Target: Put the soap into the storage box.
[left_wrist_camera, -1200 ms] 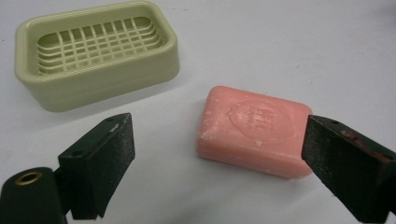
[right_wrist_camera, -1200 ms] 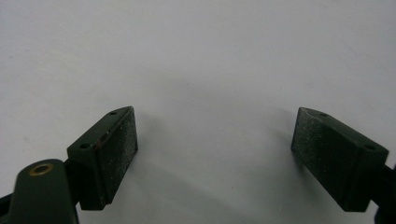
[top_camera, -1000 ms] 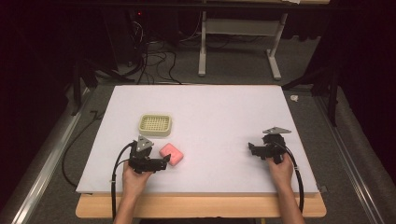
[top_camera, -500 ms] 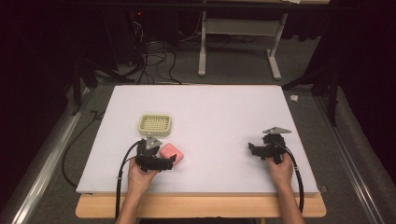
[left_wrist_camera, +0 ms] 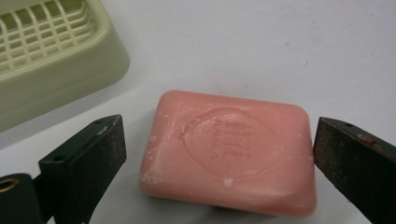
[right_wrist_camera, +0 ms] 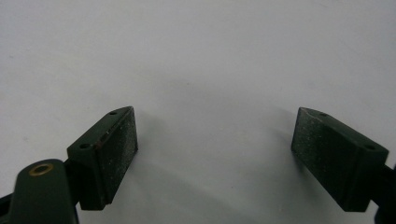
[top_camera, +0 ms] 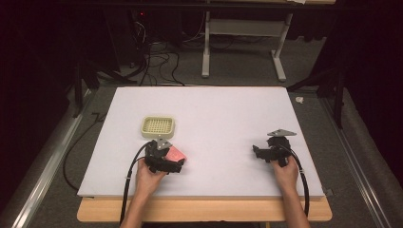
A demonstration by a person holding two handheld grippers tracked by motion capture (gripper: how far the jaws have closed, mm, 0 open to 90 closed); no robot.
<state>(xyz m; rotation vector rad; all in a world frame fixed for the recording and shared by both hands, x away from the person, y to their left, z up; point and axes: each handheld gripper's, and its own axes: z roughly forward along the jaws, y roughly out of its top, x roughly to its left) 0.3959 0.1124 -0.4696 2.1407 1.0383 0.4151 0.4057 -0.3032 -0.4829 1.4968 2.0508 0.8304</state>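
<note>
At the left of the white table (top_camera: 214,114) sits a pale green slatted soap dish (top_camera: 158,127), empty. Just toward me from it, and a little to its right, lies a pink bar of soap (top_camera: 177,153), flat on the table and apart from the dish.

My left gripper (top_camera: 167,161) is at the soap, its jaws spread wide with the bar between them. In the left gripper view the soap (left_wrist_camera: 229,151) lies straight ahead with its long axis running across from one jaw to the other, so the pads face its two short ends. The right-hand pad looks to be touching or almost touching its end; the other pad stands a little apart. The dish (left_wrist_camera: 51,51) shows beyond, at the upper left of that view.

Well apart, at the right of the table, my right gripper (top_camera: 266,153) rests low with its jaws spread wide over bare table (right_wrist_camera: 210,56), holding nothing. My left hand (top_camera: 148,176) is much the nearer to the soap, so I judge closing on it falls to the left.
</note>
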